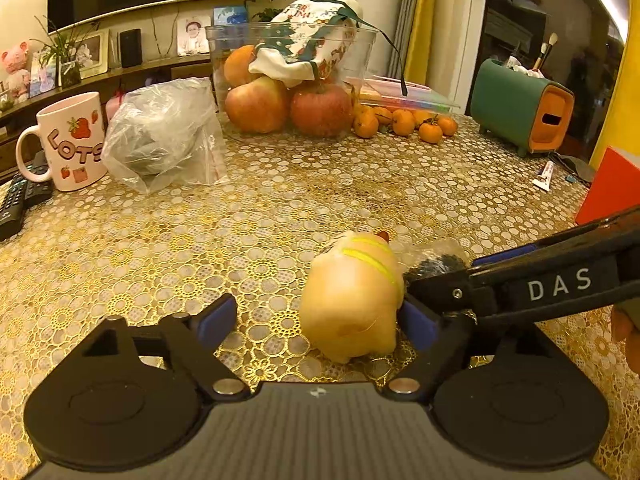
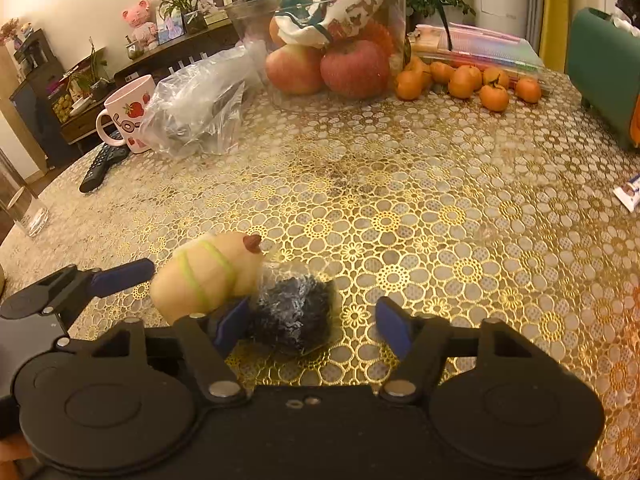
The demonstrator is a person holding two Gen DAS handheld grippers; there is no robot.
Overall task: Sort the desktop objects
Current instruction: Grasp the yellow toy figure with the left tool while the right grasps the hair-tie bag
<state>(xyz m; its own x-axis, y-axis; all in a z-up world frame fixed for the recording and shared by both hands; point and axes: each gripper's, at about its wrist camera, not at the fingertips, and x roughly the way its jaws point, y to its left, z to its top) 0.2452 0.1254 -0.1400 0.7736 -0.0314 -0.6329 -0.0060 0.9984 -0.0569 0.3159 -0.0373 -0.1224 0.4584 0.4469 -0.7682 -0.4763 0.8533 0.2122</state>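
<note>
A small plush toy [image 1: 352, 300] lies on the desk [image 1: 280, 200], near its front edge and well apart from the clutter at the back. It is pale yellow-cream, plump and rounded, with two thin lime-green bands across its body and a small brown nub at one end (what animal it is I cannot tell). Just beside it, touching, sits a dark fuzzy bundle [image 2: 294, 316] wrapped in clear film.

The left gripper [image 1: 316, 320] has its jaws wide on either side of the toy: the right pad is against its flank, the left pad stands clear.

The right gripper [image 2: 312, 326] has its jaws partly open around the dark bundle; the left pad touches it, the right pad stands apart.
</note>
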